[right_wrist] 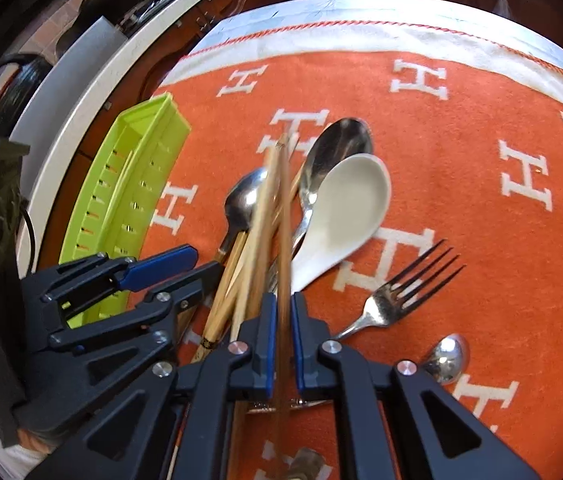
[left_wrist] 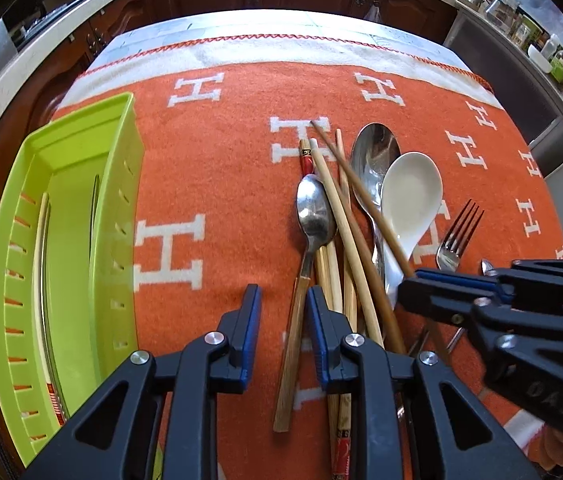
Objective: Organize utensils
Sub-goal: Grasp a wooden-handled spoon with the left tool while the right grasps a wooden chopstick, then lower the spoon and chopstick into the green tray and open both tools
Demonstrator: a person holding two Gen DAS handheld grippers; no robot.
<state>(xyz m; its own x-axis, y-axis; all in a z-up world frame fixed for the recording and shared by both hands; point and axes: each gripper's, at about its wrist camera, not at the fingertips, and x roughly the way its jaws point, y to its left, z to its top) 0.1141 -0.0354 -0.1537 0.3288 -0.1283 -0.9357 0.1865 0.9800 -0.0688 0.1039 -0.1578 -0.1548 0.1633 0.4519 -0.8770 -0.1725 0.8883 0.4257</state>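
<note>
Surface: an orange blanket (left_wrist: 221, 160) with white H letters covered the table; its white border lay along the far edge.
Tray: a lime-green slotted tray (left_wrist: 121, 184) sat at the left edge of the blanket, long side running toward the far edge; pale chopsticks lay inside it.
Utensil pile: near the middle of the blanket lay wooden chopsticks (left_wrist: 331, 196), a small metal spoon (left_wrist: 314, 212) with a wooden handle, a large metal spoon (left_wrist: 373, 152) and a white ceramic spoon (left_wrist: 411, 192), overlapping one another.
Fork: a metal fork (right_wrist: 405, 292) lay just right of the pile, tines toward the far right corner.
Left gripper (left_wrist: 283, 300): jaws parted and empty, hovering over the small spoon's wooden handle.
Right gripper (right_wrist: 281, 312): jaws clenched on one dark brown chopstick (right_wrist: 283, 240), which ran between the pads and pointed toward the far edge.
</note>
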